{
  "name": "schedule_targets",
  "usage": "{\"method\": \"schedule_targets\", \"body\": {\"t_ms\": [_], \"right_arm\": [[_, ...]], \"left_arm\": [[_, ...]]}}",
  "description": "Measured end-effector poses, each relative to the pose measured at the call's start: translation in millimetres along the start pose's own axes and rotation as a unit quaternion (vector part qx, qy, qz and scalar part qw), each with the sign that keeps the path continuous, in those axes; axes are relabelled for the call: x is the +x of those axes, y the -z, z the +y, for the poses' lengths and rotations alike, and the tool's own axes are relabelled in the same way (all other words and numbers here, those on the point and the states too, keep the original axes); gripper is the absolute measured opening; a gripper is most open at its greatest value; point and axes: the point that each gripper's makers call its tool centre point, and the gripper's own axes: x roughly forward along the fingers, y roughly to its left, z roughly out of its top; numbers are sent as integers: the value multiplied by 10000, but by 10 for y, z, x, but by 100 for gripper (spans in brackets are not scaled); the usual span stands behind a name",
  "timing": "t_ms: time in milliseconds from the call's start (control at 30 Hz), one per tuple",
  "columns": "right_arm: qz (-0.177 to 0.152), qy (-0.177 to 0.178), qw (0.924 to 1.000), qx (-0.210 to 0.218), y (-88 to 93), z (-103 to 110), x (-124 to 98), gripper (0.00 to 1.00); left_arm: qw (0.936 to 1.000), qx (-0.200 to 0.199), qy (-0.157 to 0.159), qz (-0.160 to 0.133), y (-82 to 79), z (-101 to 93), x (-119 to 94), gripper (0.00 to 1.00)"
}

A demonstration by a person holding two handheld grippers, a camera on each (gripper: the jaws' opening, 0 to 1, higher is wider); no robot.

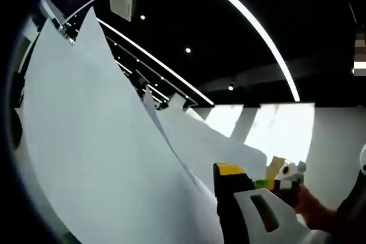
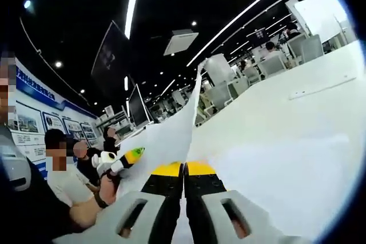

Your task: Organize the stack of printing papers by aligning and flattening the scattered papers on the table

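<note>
Several white printing papers point(image 1: 103, 141) stand up on edge across the left gripper view. They rise from beside my left gripper point(image 1: 216, 171), whose one visible yellow-tipped jaw presses against them; the other jaw is hidden behind the sheets. In the right gripper view my right gripper point(image 2: 184, 168) is shut, yellow pads together, on the lower edge of the papers point(image 2: 174, 132), which curl upward. The left gripper point(image 2: 123, 159), held in a hand, sits at the sheets' left edge. The right gripper point(image 1: 289, 172) shows beyond the papers in the left gripper view.
A white table point(image 2: 286, 130) spreads to the right of the held sheets. Office chairs point(image 2: 269, 61) and a dark monitor point(image 2: 137, 104) stand at its far side. People point(image 2: 63, 170) sit close by on the left.
</note>
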Motion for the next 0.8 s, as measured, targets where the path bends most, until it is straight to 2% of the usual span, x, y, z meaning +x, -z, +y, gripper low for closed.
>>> {"method": "schedule_targets", "body": {"t_ms": [367,800], "right_arm": [[176,-102,9998,-14,80,48,27,0],[226,-112,9997,-15,96,61,63,0]], "left_arm": [[10000,-2,0,0,1,-9,-1,28],[10000,-68,45,-46,-28,-4,-5,28]]}}
